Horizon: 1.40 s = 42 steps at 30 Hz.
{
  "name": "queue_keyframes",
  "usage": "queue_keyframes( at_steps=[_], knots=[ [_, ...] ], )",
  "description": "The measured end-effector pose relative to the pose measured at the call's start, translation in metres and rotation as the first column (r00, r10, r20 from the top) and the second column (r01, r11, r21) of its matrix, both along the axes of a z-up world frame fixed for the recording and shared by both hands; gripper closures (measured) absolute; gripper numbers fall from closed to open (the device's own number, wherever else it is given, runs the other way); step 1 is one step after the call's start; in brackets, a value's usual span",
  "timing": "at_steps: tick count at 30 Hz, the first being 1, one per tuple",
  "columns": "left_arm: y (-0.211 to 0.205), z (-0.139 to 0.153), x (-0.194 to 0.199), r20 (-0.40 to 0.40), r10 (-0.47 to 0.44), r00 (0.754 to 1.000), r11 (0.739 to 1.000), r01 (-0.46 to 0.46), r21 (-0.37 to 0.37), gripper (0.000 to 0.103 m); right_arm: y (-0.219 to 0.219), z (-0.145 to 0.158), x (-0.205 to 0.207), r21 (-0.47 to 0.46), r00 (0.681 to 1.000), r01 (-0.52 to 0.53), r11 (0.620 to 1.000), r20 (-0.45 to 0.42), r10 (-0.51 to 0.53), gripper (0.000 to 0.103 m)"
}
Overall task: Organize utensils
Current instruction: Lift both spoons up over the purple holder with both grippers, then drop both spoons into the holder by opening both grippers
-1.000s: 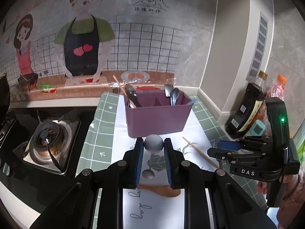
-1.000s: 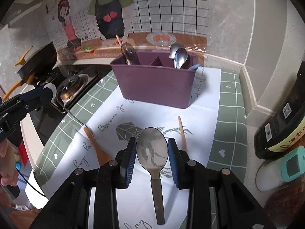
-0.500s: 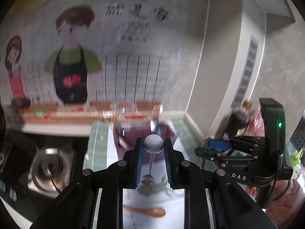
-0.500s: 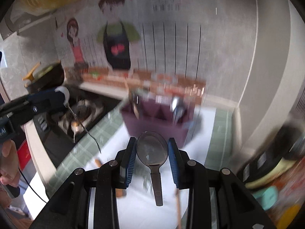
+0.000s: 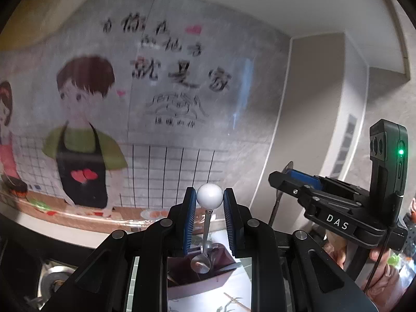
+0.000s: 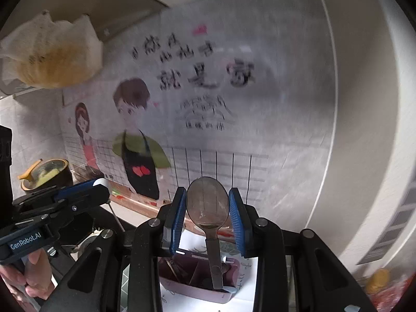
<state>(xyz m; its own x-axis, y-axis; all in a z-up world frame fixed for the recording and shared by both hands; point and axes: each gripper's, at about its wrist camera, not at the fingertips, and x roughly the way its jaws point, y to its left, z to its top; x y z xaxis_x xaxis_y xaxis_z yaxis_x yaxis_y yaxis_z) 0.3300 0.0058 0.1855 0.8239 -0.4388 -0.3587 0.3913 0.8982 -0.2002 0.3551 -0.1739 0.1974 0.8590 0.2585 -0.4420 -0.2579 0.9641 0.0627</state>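
At lower centre of the left wrist view, the left gripper (image 5: 209, 200) is clamped on the white ball end of a thin steel ladle (image 5: 205, 230); its small bowl hangs down over the purple caddy (image 5: 208, 273) below. At lower centre of the right wrist view, the right gripper (image 6: 208, 205) pinches the wide bowl of a steel spoon (image 6: 208, 202), whose flat handle points down into the caddy (image 6: 197, 286). That makes two held utensils, one per gripper, and one caddy with dividers. One chopstick (image 5: 238, 303) lies on the mat at the bottom edge.
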Motion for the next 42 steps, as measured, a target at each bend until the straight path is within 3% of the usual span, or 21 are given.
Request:
queue_keyframes(
  at_steps=[9,22,24,26,32,37,41,42],
  knots=[
    [-0.004,-0.084,0.057,-0.149,-0.025,0.989,1.000,0.026,0.004,0.081,0.007,-0.092,0.058,0.010,0.982,0.051,0.999,-0.181,-0.048,0.072],
    [-0.011,-0.175,0.092,-0.329,-0.020,0.944,0.998,0.040,0.056,0.080,0.006,-0.187,0.089,-0.014,0.922,0.095,0.995,-0.375,-0.094,0.071],
    [-0.012,-0.184,0.093,-0.349,-0.019,0.937,0.997,0.042,0.060,0.079,0.007,-0.198,0.089,-0.031,0.908,0.084,0.996,-0.410,-0.089,0.059],
    [-0.012,-0.187,0.092,-0.362,-0.015,0.932,0.997,0.041,0.066,0.078,0.010,-0.205,0.088,-0.067,0.897,0.077,0.995,-0.431,-0.098,0.043],
    [-0.003,-0.179,0.072,-0.353,0.005,0.936,0.994,0.034,0.103,0.074,0.004,-0.191,0.058,-0.097,0.912,0.060,0.993,-0.399,-0.094,0.040],
    [0.008,-0.181,0.039,-0.366,-0.001,0.931,0.987,0.061,0.151,0.063,-0.013,-0.178,0.018,-0.147,0.922,0.092,0.985,-0.361,-0.140,0.017],
    [0.017,-0.204,0.017,-0.438,-0.009,0.899,0.983,0.089,0.163,0.062,-0.024,-0.186,-0.015,-0.202,0.911,0.070,0.977,-0.385,-0.145,0.015],
    [0.019,-0.215,0.012,-0.473,-0.017,0.881,0.983,0.101,0.152,0.062,-0.026,-0.190,-0.022,-0.211,0.907,0.062,0.975,-0.395,-0.143,0.015]
  ],
)
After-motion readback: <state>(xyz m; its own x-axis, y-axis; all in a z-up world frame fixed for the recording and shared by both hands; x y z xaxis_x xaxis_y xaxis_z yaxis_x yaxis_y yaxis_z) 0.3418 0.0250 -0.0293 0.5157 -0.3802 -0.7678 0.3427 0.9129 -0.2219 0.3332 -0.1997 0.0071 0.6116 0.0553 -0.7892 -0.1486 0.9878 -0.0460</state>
